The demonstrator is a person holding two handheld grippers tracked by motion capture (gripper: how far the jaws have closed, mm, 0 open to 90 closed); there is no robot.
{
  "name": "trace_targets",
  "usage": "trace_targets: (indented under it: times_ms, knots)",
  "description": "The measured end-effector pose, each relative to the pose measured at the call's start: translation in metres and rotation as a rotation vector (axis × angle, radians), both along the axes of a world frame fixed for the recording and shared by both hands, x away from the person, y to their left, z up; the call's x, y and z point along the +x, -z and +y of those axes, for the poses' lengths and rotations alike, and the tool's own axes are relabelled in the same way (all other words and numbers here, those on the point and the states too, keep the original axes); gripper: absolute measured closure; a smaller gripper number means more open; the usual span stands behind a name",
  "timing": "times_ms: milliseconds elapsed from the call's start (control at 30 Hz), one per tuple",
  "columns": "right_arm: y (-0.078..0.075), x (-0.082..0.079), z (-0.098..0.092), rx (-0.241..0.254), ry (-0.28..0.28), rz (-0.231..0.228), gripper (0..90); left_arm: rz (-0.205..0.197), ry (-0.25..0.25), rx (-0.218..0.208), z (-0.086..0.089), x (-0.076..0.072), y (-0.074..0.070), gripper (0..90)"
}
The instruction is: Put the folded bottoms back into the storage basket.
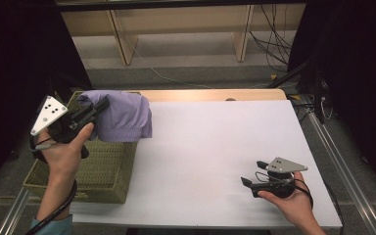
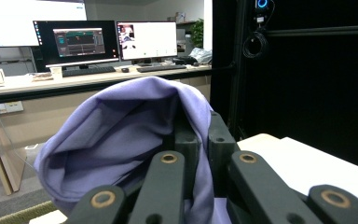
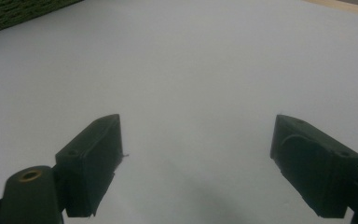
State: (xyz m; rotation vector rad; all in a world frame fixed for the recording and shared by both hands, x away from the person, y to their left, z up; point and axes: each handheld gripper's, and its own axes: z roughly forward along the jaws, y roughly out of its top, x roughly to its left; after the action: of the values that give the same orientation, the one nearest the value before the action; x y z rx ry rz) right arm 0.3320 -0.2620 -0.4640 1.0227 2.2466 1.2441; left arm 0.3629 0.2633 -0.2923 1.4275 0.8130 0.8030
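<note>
While left gripper (image 2: 199, 140) pinches lilac cloth (image 2: 121, 135) | high view: basket (image 1: 103, 171) beneath | right gripper (image 3: 198, 158) agape

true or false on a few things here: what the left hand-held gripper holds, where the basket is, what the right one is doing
1. The left hand-held gripper is shut on the purple cloth. True.
2. The purple cloth lies flat in the middle of the white table. False: it hangs lifted over the green basket at the table's left edge.
3. The right hand-held gripper is open with nothing between its jaws. True.
4. The right hand-held gripper grips the basket's rim. False: it sits over the bare white table, far from the basket.
5. The basket is woven and green. True.
</note>
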Motion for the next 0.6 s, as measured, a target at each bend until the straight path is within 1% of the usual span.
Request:
trace_targets:
  times_ms: [167, 600]
  knots:
    - [0.0001, 0.0, 0.0, -0.001, 0.0, 0.002, 17.7, -0.002, -0.006, -0.008, 0.0033, -0.0008, -0.0013, 85.9]
    - [0.0003, 0.0002, -0.0001, 0.001, -0.001, 0.0, 17.7, -0.003, -0.024, -0.009, 0.0105, -0.0016, -0.0032, 85.9]
